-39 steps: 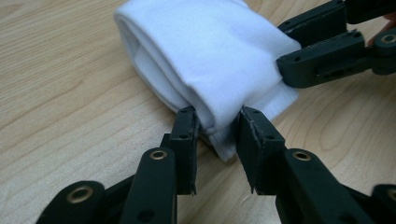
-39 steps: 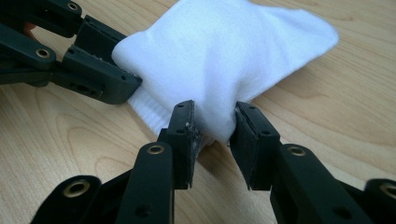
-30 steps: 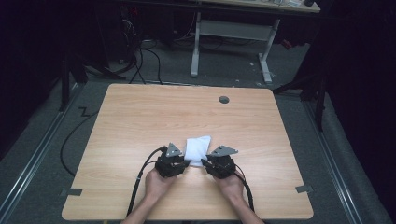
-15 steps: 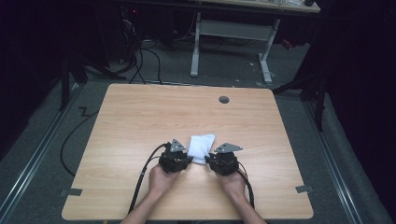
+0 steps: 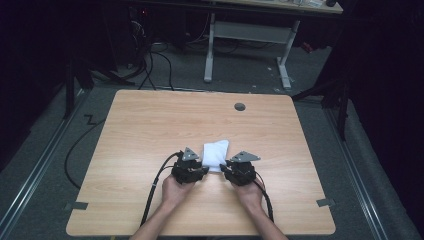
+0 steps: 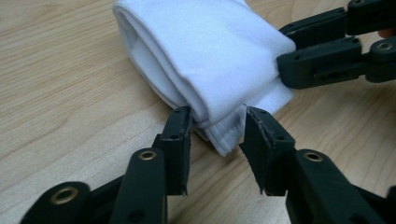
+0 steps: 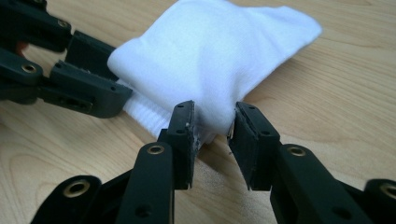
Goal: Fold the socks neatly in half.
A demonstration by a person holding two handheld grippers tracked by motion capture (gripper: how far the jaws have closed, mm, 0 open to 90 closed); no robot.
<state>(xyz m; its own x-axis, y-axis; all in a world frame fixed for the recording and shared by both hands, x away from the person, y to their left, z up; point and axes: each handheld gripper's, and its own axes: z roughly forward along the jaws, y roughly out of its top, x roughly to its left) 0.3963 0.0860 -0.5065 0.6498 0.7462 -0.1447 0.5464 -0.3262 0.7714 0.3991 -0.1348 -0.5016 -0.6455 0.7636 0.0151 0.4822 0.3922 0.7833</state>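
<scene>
— Two hand-held grippers pinched the folded white sock (image 5: 215,154) on the counter (image 5: 150,130)?
— Yes: left hand-held gripper (image 6: 215,126) and right hand-held gripper (image 7: 213,122) nipped its near edge at either corner. Folding looked mostly done; release remained.

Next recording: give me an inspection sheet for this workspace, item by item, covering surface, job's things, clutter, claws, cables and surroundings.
Surface: light wooden table, with a dark round grommet near its far edge.
Job's things: one folded white sock lying flat near the table's front middle.
Clutter: nothing seen on the tabletop; two grey tape pieces at the front corners.
Claws: left claw pinches the sock's near ribbed end; right claw pinches its other near corner. Both are hand-held and low at the table.
Cables: black cables trail from each claw back along the forearms; another lies on the floor at the left.
Surroundings: dark room, grey floor, a white desk frame behind the table.
</scene>
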